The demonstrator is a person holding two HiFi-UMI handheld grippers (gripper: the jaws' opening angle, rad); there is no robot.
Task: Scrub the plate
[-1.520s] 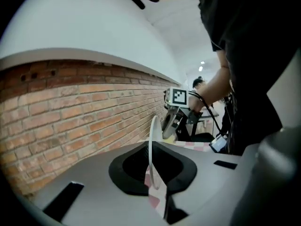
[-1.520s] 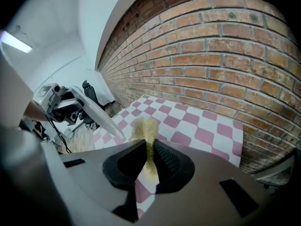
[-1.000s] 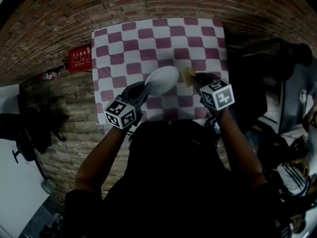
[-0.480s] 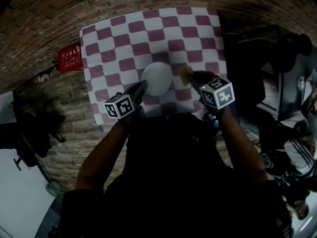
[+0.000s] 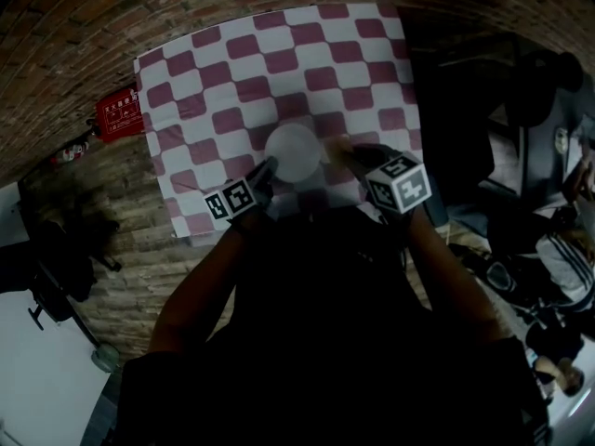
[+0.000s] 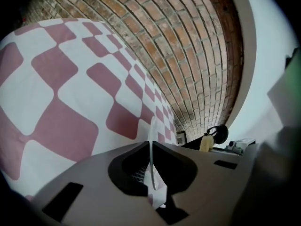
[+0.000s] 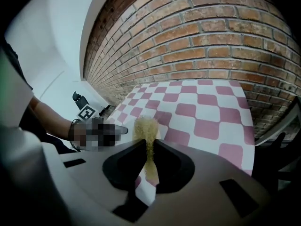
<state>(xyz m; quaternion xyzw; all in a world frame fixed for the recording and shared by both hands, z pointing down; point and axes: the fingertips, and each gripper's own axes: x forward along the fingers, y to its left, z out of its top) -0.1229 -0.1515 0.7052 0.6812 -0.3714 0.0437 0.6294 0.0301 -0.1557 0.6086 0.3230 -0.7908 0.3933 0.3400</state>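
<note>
A white plate [image 5: 294,152] is low over the pink-and-white checked cloth [image 5: 232,72], near the table's front edge. My left gripper [image 5: 263,177] is shut on its near-left rim. In the left gripper view the plate [image 6: 151,126] stands edge-on as a thin white line, clamped between the closed jaws of the left gripper [image 6: 150,142]. My right gripper [image 5: 358,161] sits just right of the plate, shut on a yellow scrub sponge [image 5: 342,147]. In the right gripper view the sponge [image 7: 146,128] sticks out past the right gripper [image 7: 149,142], apart from the plate.
Brick paving surrounds the table. A red box [image 5: 118,112] lies left of the cloth, and dark gear [image 5: 56,240] sits further left. A dark cabinet or chair [image 5: 465,110] and a seated person [image 5: 558,258] are on the right.
The left gripper sank and rolled, bringing the plate from a raised tilt down to lie flatter near the cloth. The right gripper with the sponge shifted slightly left and nearer.
</note>
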